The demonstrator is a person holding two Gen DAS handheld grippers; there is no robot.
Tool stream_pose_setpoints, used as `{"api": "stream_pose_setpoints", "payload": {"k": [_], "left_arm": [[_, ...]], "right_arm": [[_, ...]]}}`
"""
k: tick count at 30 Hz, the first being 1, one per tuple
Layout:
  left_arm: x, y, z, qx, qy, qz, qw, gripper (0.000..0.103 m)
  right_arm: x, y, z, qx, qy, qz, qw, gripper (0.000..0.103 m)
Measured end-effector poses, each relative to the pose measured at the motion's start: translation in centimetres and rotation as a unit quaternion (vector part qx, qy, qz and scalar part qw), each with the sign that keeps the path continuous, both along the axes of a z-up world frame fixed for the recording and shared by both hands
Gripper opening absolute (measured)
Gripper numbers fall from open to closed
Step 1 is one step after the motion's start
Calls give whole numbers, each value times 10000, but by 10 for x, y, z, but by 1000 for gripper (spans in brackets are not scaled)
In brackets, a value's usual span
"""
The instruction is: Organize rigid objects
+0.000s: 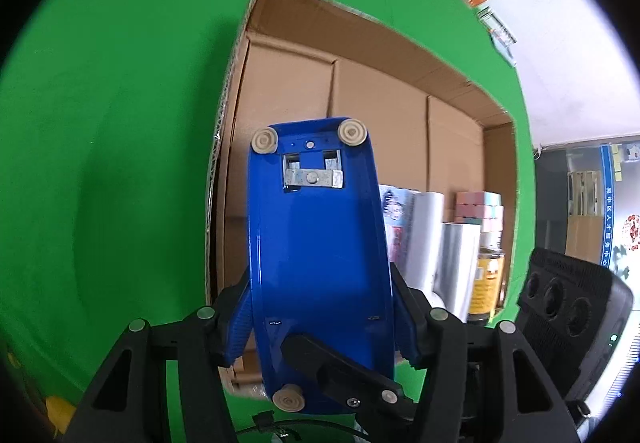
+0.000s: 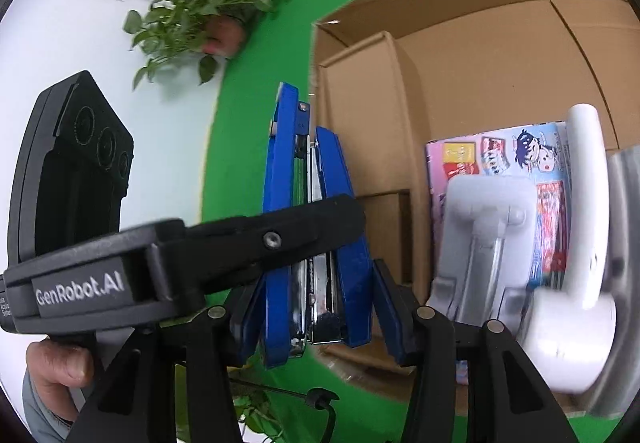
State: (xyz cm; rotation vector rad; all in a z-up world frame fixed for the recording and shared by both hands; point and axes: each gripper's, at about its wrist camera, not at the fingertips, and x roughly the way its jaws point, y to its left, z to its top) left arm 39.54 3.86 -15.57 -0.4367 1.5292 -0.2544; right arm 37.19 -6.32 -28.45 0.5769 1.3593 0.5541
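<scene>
Blue stapler (image 1: pixel 316 255) held over an open cardboard box (image 1: pixel 360 83) that sits on a green surface (image 1: pixel 120 123).

Left gripper (image 1: pixel 320 327): blue pads press both sides of the stapler, underside facing the camera, 3 rubber feet visible. Clamped on it.

Right gripper (image 2: pixel 312 319): the stapler (image 2: pixel 312 227) stands edge-on between the pads. The left pad looks to touch it; on the right a gap shows between pad and stapler. No earlier view to compare, so cannot tell if it grips or is loose. The left gripper's finger crosses in front of the stapler in this view, and a hand (image 2: pixel 60 363) holds that gripper's handle at lower left.

Box contents at the near right corner: cartoon-print pack (image 2: pixel 520 171), clear rolls (image 1: pixel 456 255), pastel blocks (image 1: pixel 480 207), small bottle (image 1: pixel 488 275). A white holder (image 2: pixel 520 243) is blurred at right, partly over the box.

Potted plant (image 2: pixel 208 3) on the white floor beyond the green surface.
</scene>
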Motion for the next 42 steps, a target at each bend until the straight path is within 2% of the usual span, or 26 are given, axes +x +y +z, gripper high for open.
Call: {"api": "stream_pose_setpoints", "payload": {"k": [1, 2, 3, 5, 7, 9, 12, 14, 17, 18, 22, 24, 26, 29, 33, 37, 40, 42], "left_arm": [[3, -1, -6, 94, 43, -11, 9999, 58], [6, -3, -10, 275, 55, -16, 9996, 58], [6, -3, -10, 415, -33, -25, 9991, 58], [4, -3, 0, 469, -356, -129, 9982, 58], [-4, -1, 19, 555, -648, -124, 9963, 60], [-12, 1, 38, 776, -922, -65, 9927, 68], [-33, 4, 74, 1068, -1398, 81, 9844, 70], [-52, 4, 99, 1283, -1736, 198, 9762, 73], [-84, -2, 134, 1652, -2227, 354, 9601, 75], [-94, -3, 144, 1777, -2377, 399, 9541, 75], [-140, -24, 183, 2386, -3033, 609, 9205, 75], [-157, -34, 197, 2491, -3231, 666, 9106, 77], [-172, -42, 209, 2549, -3355, 725, 9040, 81], [-188, -57, 223, 2552, -3439, 802, 9001, 81], [-203, -74, 238, 2449, -3544, 723, 8996, 81], [-211, -87, 242, 2330, -3433, 698, 9072, 90], [-220, -96, 243, 2383, -3459, 764, 9043, 90], [-222, -101, 242, 2326, -3397, 772, 9080, 90]], "right_arm": [[3, 2, -5, -75, 20, 56, 10000, 50], [5, 3, -10, -173, 48, 118, 9998, 57], [5, 4, -13, -256, 59, 166, 9995, 73], [3, 0, -13, -389, 11, 176, 9991, 90], [-2, -8, -8, -522, -90, 191, 9984, 91], [-10, -17, 5, -749, -254, 261, 9965, 94], [-26, -31, 38, -1244, -786, 366, 9884, 102], [-40, -42, 64, -1647, -1181, 401, 9784, 102], [-57, -57, 96, -2195, -1448, 339, 9642, 102], [-63, -62, 105, -2299, -1488, 288, 9614, 102], [-95, -95, 144, -2731, -1619, -123, 9482, 102], [-109, -114, 164, -2804, -1614, -413, 9453, 102], [-124, -127, 183, -2774, -1667, -528, 9447, 102], [-145, -134, 207, -2798, -1901, -522, 9396, 102], [-178, -141, 234, -2855, -2128, -408, 9336, 102], [-205, -148, 255, -3005, -2338, -398, 9238, 102], [-215, -157, 261, -3018, -2344, -461, 9230, 102], [-221, -161, 263, -3022, -2346, -471, 9227, 102]]}}
